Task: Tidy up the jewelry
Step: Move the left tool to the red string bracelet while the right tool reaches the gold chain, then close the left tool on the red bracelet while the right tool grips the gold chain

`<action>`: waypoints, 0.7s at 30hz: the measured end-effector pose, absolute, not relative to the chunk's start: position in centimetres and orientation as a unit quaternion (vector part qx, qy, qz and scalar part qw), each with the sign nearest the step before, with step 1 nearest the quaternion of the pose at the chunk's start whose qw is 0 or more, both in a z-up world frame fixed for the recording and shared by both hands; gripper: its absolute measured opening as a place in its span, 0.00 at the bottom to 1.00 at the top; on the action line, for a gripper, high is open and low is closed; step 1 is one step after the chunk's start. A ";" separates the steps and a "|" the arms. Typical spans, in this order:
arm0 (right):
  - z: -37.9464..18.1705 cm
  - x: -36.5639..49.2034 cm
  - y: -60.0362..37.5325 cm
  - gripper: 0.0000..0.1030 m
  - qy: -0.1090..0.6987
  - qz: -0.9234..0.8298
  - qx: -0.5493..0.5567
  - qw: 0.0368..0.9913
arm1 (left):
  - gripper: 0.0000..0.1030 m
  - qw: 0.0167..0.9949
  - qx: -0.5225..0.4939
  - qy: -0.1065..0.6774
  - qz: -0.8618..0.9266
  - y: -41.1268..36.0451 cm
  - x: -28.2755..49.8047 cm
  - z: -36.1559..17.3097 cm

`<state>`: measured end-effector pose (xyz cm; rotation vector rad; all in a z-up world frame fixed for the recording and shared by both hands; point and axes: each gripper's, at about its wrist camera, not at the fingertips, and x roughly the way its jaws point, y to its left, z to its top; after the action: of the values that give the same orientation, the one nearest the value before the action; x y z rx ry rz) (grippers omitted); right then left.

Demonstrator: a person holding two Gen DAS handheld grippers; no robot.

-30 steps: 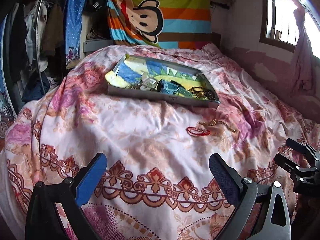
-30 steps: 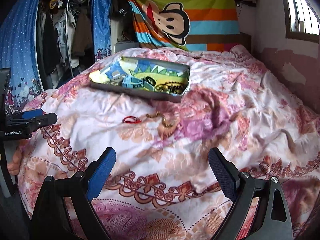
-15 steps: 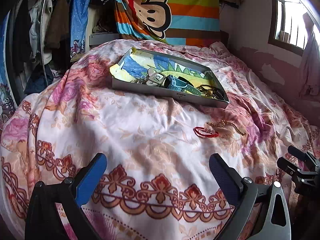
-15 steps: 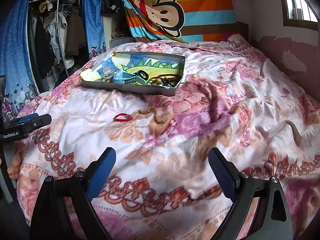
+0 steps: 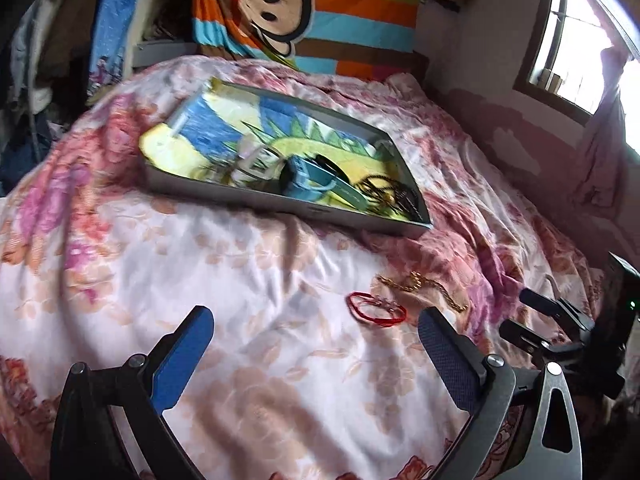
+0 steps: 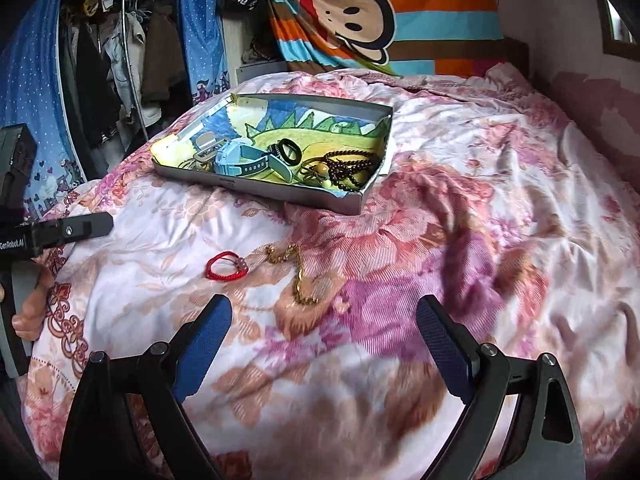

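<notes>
A grey tray (image 5: 280, 200) (image 6: 280, 194) with a colourful lining lies on the floral bedspread and holds a blue watch (image 6: 244, 162), a black ring (image 6: 289, 151), dark beads (image 6: 352, 164) and other pieces. A red cord bracelet (image 5: 374, 310) (image 6: 226, 266) and a gold chain (image 5: 424, 286) (image 6: 296, 272) lie loose on the bedspread in front of the tray. My left gripper (image 5: 316, 334) is open and empty, just short of the red bracelet. My right gripper (image 6: 322, 322) is open and empty, just short of the gold chain.
The bedspread (image 6: 480, 240) is rumpled, with folds on the right. A striped monkey blanket (image 6: 372, 12) hangs at the head. Clothes hang on a rack (image 6: 120, 60) at the left. A window (image 5: 580, 40) is in the right wall.
Both grippers have moved forward over the bed toward the tray and the loose jewelry, which now lie closer. Both stay open and empty.
</notes>
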<state>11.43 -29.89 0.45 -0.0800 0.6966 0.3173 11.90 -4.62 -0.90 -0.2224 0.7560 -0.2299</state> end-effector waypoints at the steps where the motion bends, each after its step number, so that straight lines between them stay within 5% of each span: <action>1: 0.3 11.7 -29.8 0.86 0.340 0.158 -0.041 0.926 | 0.98 0.914 -0.108 0.372 -0.121 -4.9 12.4 -1.0; 4: 0.2 12.6 -29.0 0.66 0.341 0.170 -0.057 0.923 | 0.86 0.904 -0.109 0.383 -0.157 -5.8 14.0 -1.6; 10: -0.8 13.9 -28.4 0.45 0.354 0.197 -0.069 0.912 | 0.56 0.875 -0.134 0.420 -0.202 -7.0 17.3 -3.5; 16: -1.2 14.5 -27.4 0.28 0.357 0.213 -0.089 0.905 | 0.43 0.847 -0.136 0.464 -0.219 -8.3 19.1 -5.7; 21: -2.0 15.2 -26.9 0.24 0.370 0.219 -0.096 0.898 | 0.38 0.833 -0.142 0.491 -0.213 -8.7 20.0 -7.2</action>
<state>15.19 -26.87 -2.00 -0.1988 0.7659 0.4534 20.03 -8.75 -7.17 -0.3015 1.0400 -0.4518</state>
